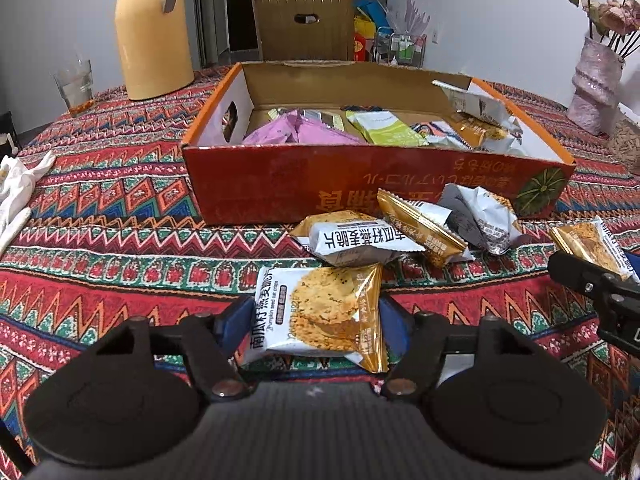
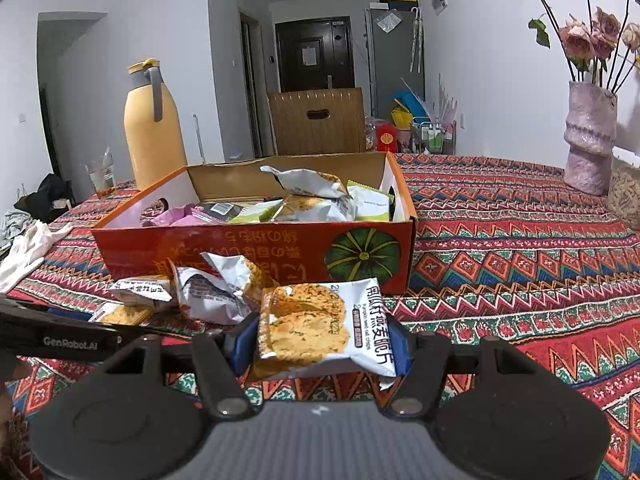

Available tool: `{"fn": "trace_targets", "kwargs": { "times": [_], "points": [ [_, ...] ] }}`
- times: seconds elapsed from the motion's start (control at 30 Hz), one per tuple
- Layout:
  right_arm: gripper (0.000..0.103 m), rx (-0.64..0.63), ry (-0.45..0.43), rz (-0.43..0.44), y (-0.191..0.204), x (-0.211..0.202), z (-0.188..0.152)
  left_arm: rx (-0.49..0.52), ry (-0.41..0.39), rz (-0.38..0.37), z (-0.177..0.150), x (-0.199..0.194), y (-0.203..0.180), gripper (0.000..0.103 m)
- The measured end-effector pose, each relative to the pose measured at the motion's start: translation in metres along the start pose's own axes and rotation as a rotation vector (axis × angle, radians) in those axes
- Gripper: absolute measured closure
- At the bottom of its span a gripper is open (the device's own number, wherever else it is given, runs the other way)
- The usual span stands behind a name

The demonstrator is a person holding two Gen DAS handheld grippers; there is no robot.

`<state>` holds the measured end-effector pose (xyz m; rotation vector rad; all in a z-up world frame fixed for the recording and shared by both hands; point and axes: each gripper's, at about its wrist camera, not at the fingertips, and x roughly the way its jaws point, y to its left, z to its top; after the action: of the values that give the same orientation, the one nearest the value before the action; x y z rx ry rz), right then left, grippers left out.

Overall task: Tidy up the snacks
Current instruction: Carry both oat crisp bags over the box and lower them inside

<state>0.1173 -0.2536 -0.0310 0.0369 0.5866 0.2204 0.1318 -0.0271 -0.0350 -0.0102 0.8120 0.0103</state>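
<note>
Two oat-crisp packets gripped before the snack box

Nearest our lenses, each claw has a packet between its blue pads. Our left claw [image 1: 314, 320] presses on an oat-crisp packet [image 1: 320, 316] from both sides, part-way closed around it, low over the patterned worktop [image 1: 100, 248]. Our right claw [image 2: 322, 340] is likewise clamped on a second oat-crisp packet [image 2: 320, 328], lifted in front of the orange cardboard box [image 1: 320, 184].

We take the box as our landmark. Against its near wall lie loose packets [image 1: 400, 232], some crumpled, touching one another. Inside the box sit pink, green and white-and-gold snack packs [image 1: 380, 130]. Behind the box to the left stands a yellow thermos [image 1: 154, 44], with a drinking glass [image 1: 74, 84] further left. Well to the right of the box is a pink vase of dried flowers [image 2: 588, 136]. A white cloth [image 1: 20, 184] lies far left of the box.
</note>
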Motion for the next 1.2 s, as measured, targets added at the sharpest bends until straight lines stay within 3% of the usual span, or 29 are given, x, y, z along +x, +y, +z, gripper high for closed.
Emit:
{"fn": "trace_targets", "kwargs": {
  "times": [0.63, 1.2],
  "points": [
    [0.04, -0.06, -0.093, 0.001, 0.033, -0.032, 0.026, -0.027, -0.174, -0.009, 0.014, -0.063, 0.017, 0.035],
    [0.04, -0.08, -0.167, -0.043, 0.036, -0.003, 0.082, -0.096, -0.267, 0.004, 0.082, -0.055, 0.039, 0.035]
  ]
}}
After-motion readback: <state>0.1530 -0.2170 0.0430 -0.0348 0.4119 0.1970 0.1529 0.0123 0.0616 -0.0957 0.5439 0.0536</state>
